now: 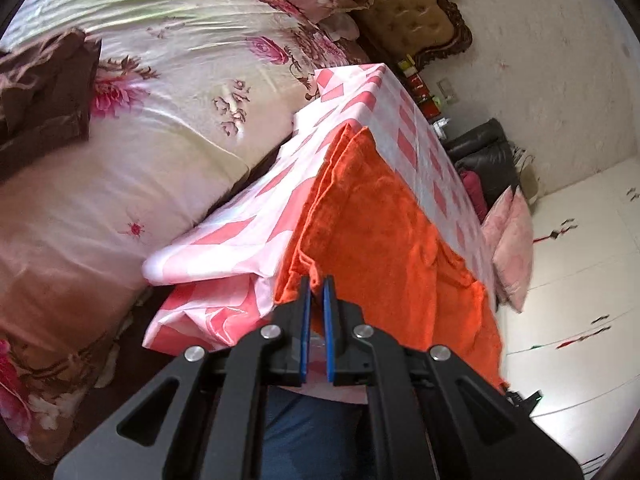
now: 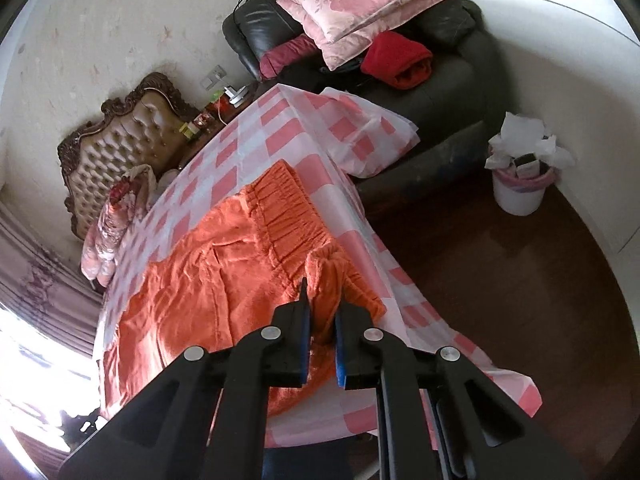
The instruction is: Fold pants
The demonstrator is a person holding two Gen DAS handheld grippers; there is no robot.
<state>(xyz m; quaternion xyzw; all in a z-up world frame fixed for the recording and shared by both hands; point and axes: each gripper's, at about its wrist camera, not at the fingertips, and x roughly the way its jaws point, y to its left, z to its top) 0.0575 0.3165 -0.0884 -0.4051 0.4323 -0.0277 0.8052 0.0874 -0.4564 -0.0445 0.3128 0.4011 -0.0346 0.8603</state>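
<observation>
Fuzzy orange pants (image 2: 224, 280) lie spread on the table (image 2: 256, 128) with its pink-checked cloth. The right gripper (image 2: 322, 308) pinches a bunched corner by the gathered elastic waistband; the left gripper (image 1: 317, 292), jaws narrow, clamps the near hem.

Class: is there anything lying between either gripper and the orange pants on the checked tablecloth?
Nothing visible. The left gripper and the right gripper each already pinch an edge of the orange pants, which lie alone on the checked tablecloth.

Left gripper (image 1: 317, 280), right gripper (image 2: 323, 292): both clamped.
</observation>
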